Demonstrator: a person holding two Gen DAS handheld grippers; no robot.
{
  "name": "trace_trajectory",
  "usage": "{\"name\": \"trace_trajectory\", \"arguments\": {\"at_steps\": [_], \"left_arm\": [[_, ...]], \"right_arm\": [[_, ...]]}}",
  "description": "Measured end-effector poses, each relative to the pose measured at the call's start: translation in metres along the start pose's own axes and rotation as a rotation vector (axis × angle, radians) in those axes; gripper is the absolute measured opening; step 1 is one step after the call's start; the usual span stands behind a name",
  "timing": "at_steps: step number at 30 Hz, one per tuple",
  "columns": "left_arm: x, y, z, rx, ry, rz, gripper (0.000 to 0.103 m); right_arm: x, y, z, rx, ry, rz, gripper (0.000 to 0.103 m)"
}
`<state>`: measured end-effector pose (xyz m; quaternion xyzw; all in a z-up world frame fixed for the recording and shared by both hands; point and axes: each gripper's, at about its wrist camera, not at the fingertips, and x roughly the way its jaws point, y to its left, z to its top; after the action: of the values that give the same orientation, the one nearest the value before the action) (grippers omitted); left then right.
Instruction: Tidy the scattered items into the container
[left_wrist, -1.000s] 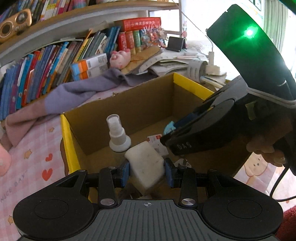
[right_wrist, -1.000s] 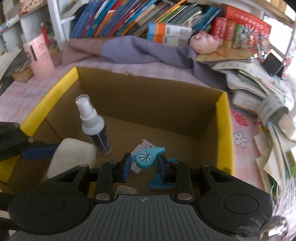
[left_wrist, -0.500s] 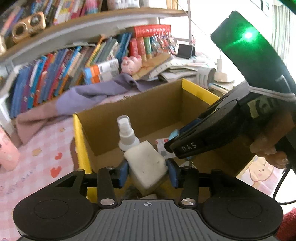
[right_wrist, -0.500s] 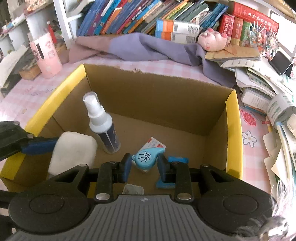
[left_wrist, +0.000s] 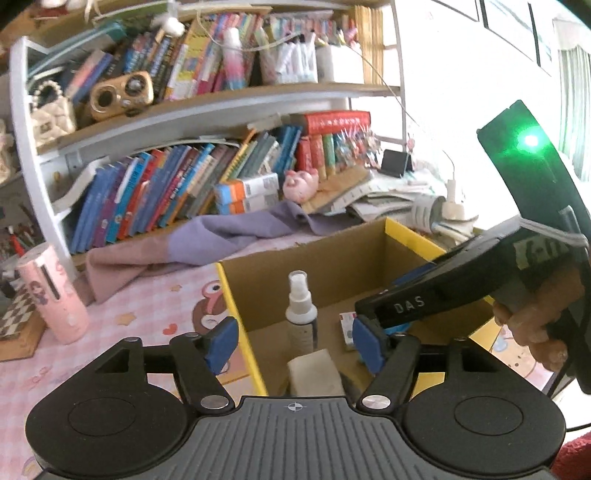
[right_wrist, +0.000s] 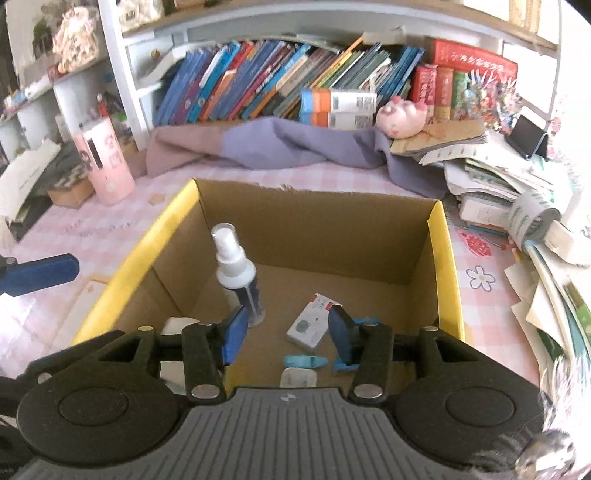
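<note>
An open cardboard box (right_wrist: 443, 258) with yellow side flaps sits on the pink tablecloth; it also shows in the left wrist view (left_wrist: 406, 230). Inside stand a white spray bottle (right_wrist: 236, 273), (left_wrist: 301, 314), and lie a small white card box (right_wrist: 310, 325), a blue whistle (right_wrist: 304, 361) and a white sponge block (left_wrist: 314, 373). My left gripper (left_wrist: 295, 341) is open and empty above the box's left edge. My right gripper (right_wrist: 286, 334) is open and empty above the box's front; its body (left_wrist: 461, 288) crosses the left wrist view.
A purple cloth (right_wrist: 288, 144) lies behind the box below a bookshelf (right_wrist: 277, 85). A pink cylinder (right_wrist: 105, 162) stands at the left. Piled papers and books (right_wrist: 517, 206) crowd the right side. A pink pig toy (right_wrist: 400, 116) sits on the papers.
Both grippers opened and lifted back. The left let go of the white sponge block and the right let go of the blue whistle; both items now lie in the box.
</note>
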<state>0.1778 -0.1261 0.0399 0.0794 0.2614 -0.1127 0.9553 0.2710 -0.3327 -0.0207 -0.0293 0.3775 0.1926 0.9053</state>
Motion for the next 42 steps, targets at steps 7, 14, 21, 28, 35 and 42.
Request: {"name": "trace_trajectory", "arguments": {"at_steps": [7, 14, 21, 28, 35, 42], "left_arm": [[-0.038, 0.013, -0.009, -0.034, -0.047, 0.035, 0.084], [-0.07, 0.026, -0.028, -0.08, -0.063, 0.048, 0.091], [-0.103, 0.03, -0.058, -0.103, -0.055, 0.066, 0.096], [-0.131, 0.04, -0.092, -0.155, -0.015, 0.161, 0.098], [-0.152, 0.052, -0.115, -0.187, 0.046, 0.197, 0.099], [-0.168, 0.053, -0.126, -0.153, 0.06, 0.182, 0.099]], "right_arm": [[-0.036, 0.024, -0.02, 0.035, -0.089, -0.034, 0.052], [-0.063, 0.054, -0.041, 0.033, -0.138, -0.067, 0.053], [-0.085, 0.09, -0.074, 0.024, -0.134, -0.093, 0.06], [-0.102, 0.12, -0.11, 0.031, -0.111, -0.104, 0.061], [-0.113, 0.146, -0.137, 0.033, -0.092, -0.099, 0.065], [-0.122, 0.168, -0.156, 0.019, -0.079, -0.083, 0.071]]}}
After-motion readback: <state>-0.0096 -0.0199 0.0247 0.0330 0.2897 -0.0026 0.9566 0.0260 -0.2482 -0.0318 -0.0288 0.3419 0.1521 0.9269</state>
